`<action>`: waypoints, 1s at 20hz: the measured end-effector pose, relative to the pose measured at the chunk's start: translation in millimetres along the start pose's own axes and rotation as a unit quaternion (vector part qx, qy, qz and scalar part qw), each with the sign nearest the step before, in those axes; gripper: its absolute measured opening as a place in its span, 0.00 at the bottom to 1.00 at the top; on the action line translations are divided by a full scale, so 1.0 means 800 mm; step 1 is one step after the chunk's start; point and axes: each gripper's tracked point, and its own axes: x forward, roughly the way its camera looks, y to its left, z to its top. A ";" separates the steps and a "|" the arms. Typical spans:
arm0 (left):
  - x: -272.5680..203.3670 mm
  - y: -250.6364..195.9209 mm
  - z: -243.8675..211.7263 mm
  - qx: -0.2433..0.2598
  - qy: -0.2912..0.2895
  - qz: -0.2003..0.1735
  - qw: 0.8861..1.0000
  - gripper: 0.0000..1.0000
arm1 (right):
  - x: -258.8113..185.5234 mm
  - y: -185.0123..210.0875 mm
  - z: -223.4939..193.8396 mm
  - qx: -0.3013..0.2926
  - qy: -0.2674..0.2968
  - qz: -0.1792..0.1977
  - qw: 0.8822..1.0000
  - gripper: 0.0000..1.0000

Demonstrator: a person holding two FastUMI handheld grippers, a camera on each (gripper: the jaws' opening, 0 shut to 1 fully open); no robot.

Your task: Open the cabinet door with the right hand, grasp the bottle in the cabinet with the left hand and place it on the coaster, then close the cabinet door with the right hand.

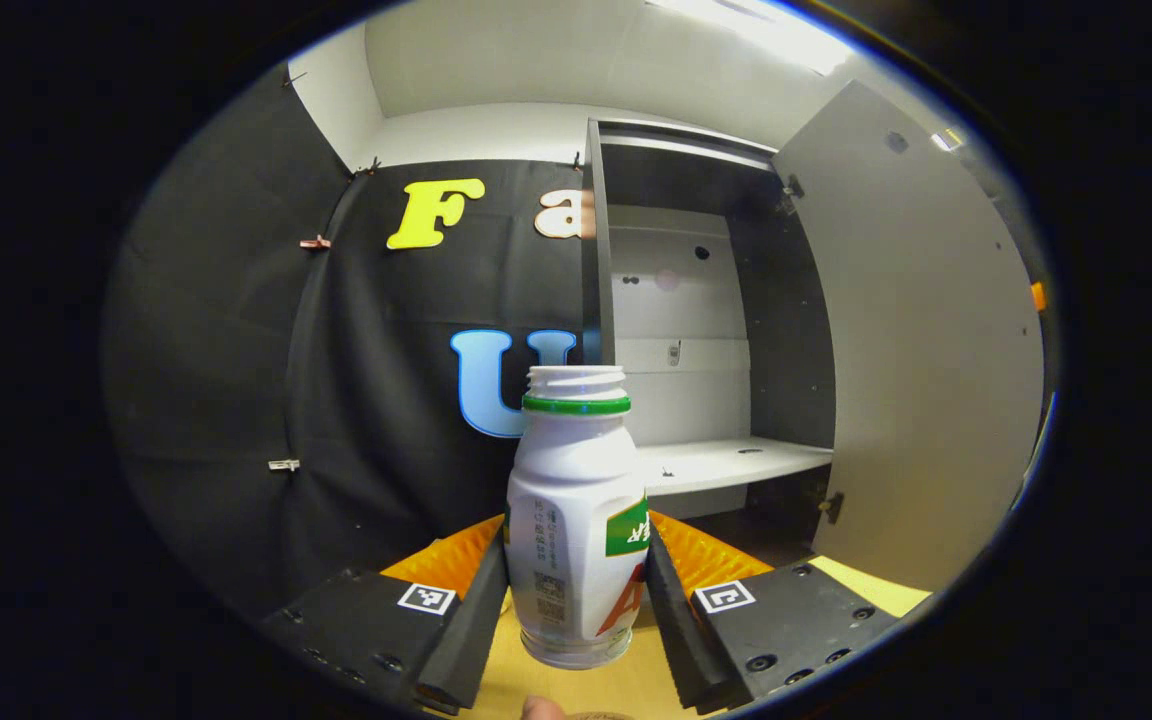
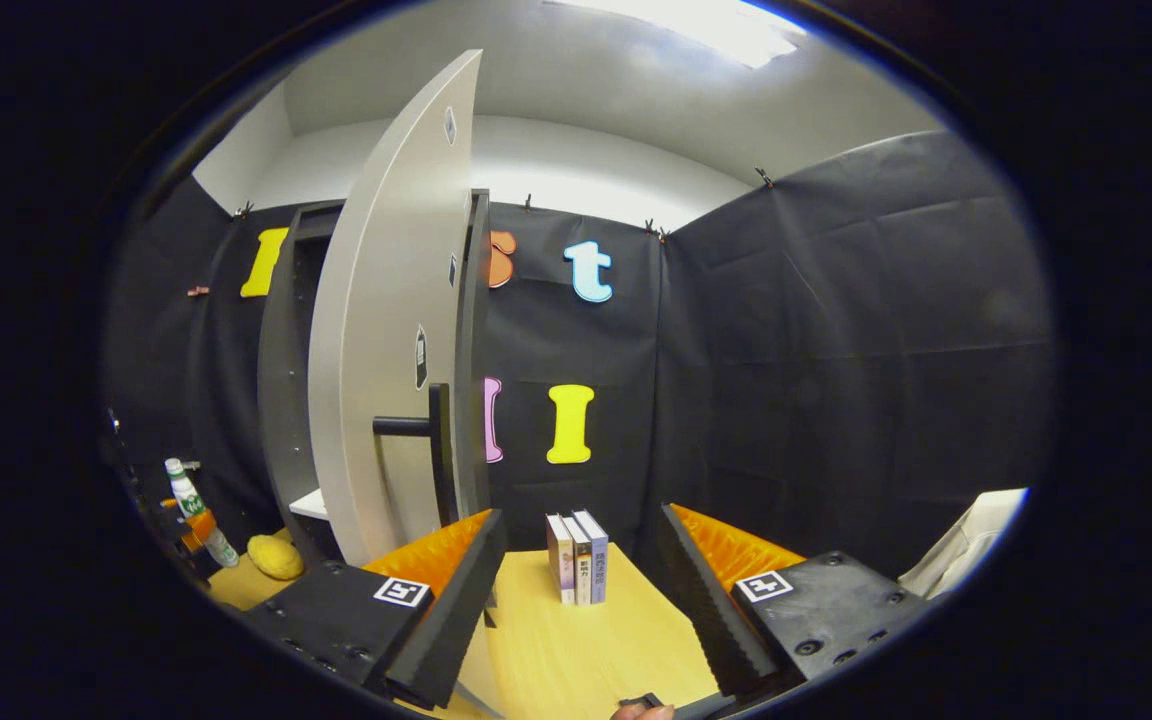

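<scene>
A white bottle (image 1: 576, 520) with a green neck ring and no cap stands upright between the fingers of my left gripper (image 1: 576, 560), which is shut on its lower body. It is held out in front of the open cabinet (image 1: 676, 330), above the wooden table (image 1: 576, 690). The cabinet door (image 1: 926, 350) is swung wide to the right. In the right gripper view the door (image 2: 386, 330) shows nearly edge-on, its dark bar handle (image 2: 431, 440) just beyond my right gripper (image 2: 581, 540), which is open and holds nothing. The bottle (image 2: 191, 505) appears small at the far left.
A white shelf (image 1: 726, 462) inside the cabinet is bare. Three books (image 2: 578, 555) stand upright on the table (image 2: 586, 650) by the back wall. A yellow rounded object (image 2: 274, 556) lies near the cabinet's foot. A white object (image 2: 966, 540) sits at the far right.
</scene>
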 end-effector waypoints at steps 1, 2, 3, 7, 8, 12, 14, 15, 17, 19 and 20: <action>-0.014 -0.002 -0.014 -0.010 0.001 -0.006 1.000 0.72 | 0.001 -0.001 0.005 0.017 -0.004 0.003 1.000 0.95; -0.025 -0.002 -0.026 -0.019 0.003 -0.009 1.000 0.72 | 0.001 -0.004 0.009 0.024 -0.007 0.000 1.000 0.95; -0.035 -0.001 -0.043 -0.024 0.009 -0.011 1.000 0.72 | 0.001 -0.009 0.009 0.023 -0.008 -0.003 1.000 0.95; -0.068 0.002 -0.122 -0.024 0.053 -0.013 0.998 0.72 | 0.003 -0.002 0.011 0.001 -0.008 0.002 1.000 0.97; -0.074 0.002 -0.139 -0.027 0.062 -0.018 0.998 0.72 | 0.002 -0.002 0.012 -0.008 -0.010 0.000 1.000 0.97; -0.090 -0.001 -0.199 -0.036 0.082 -0.030 0.996 0.72 | 0.006 -0.003 0.005 -0.019 0.001 -0.002 1.000 0.97; -0.094 -0.004 -0.221 -0.044 0.085 -0.036 0.995 0.72 | 0.005 -0.002 0.000 -0.014 0.011 -0.003 1.000 0.97; -0.094 -0.004 -0.230 -0.050 0.084 -0.038 0.994 0.72 | 0.005 -0.002 -0.001 -0.015 0.014 -0.002 1.000 0.97; -0.092 -0.005 -0.250 -0.057 0.087 -0.039 0.994 0.72 | 0.004 -0.001 0.000 -0.019 0.015 -0.001 1.000 0.97; -0.088 0.000 -0.267 -0.054 0.091 -0.034 0.994 0.72 | 0.003 -0.002 0.001 -0.022 0.016 -0.001 1.000 0.97; -0.086 0.001 -0.274 -0.056 0.093 -0.032 0.994 0.72 | 0.003 -0.001 0.000 -0.021 0.018 -0.002 1.000 0.97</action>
